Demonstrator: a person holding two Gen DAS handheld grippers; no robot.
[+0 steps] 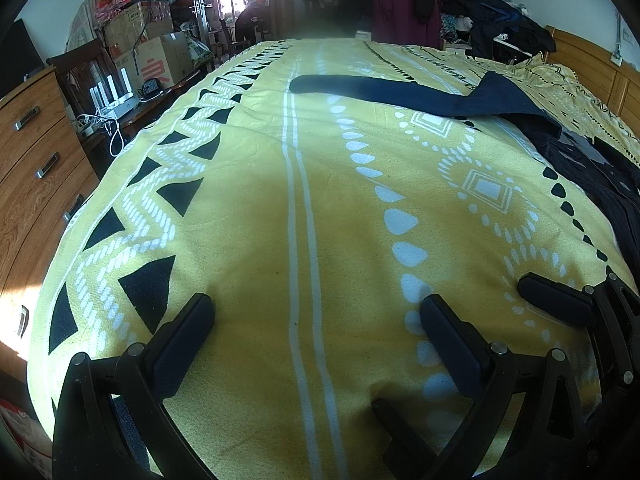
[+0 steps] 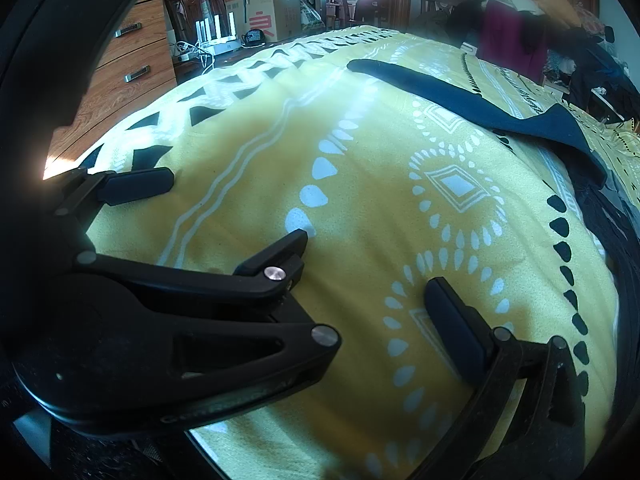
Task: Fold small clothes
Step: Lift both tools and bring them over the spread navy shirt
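Note:
A dark navy garment [image 1: 400, 94] [image 2: 448, 96] lies stretched across the far part of a yellow patterned blanket [image 1: 240, 200] [image 2: 248, 128], one long narrow end pointing left. My left gripper [image 1: 320, 320] hovers open over bare blanket near the front edge, well short of the garment; the right wrist view shows it at the left [image 2: 212, 216]. My right gripper [image 2: 316, 296] sits just to its right, also over bare blanket. Only its right finger [image 2: 456, 328] [image 1: 556, 300] shows, spread wide; the left gripper's body hides the other.
More dark clothes [image 1: 600, 184] are heaped along the blanket's right edge. A wooden dresser [image 1: 36, 160] and cardboard boxes [image 1: 160, 60] stand left of the bed. A clothes pile [image 1: 480, 12] is at the far end, a wooden headboard [image 1: 592, 68] at the right.

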